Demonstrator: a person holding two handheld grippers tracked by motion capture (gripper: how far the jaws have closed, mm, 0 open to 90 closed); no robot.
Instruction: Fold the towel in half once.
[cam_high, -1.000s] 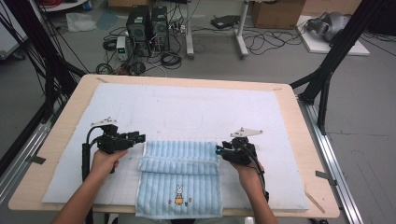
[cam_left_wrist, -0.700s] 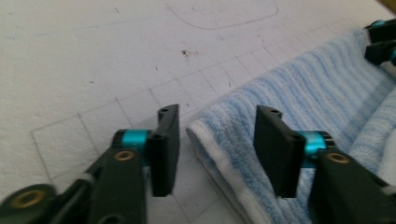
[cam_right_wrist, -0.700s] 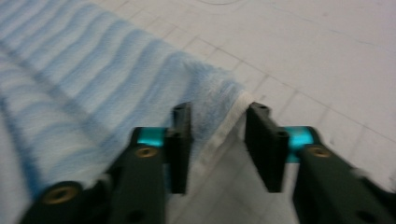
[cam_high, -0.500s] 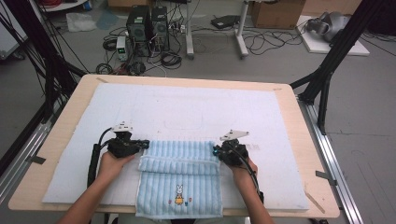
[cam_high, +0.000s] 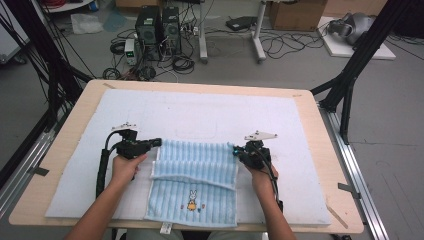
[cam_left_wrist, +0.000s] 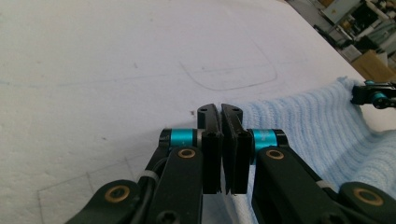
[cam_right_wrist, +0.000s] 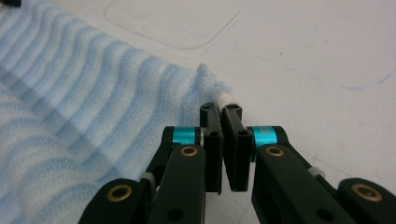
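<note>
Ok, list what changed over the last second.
Both grippers carried the towel's folded edge farther up the table: the left gripper and right gripper now sit higher, and the folded flap covers less of the lower layer. Jaws are pressed together in both gripper views, the right on a towel corner. The rabbit picture, mat and table stayed as they were.

Light blue ribbed towel (cam_high: 194, 181), lying on the white mat (cam_high: 210, 117) near the front edge of the bench (cam_high: 330, 150). Folded partway: far portion doubled back over the near one, forming a raised band with a slanting lower hem. Small embroidered rabbit on the flat near part, facing up. Far corners pinched at left and right, slightly lifted and puckered.
</note>
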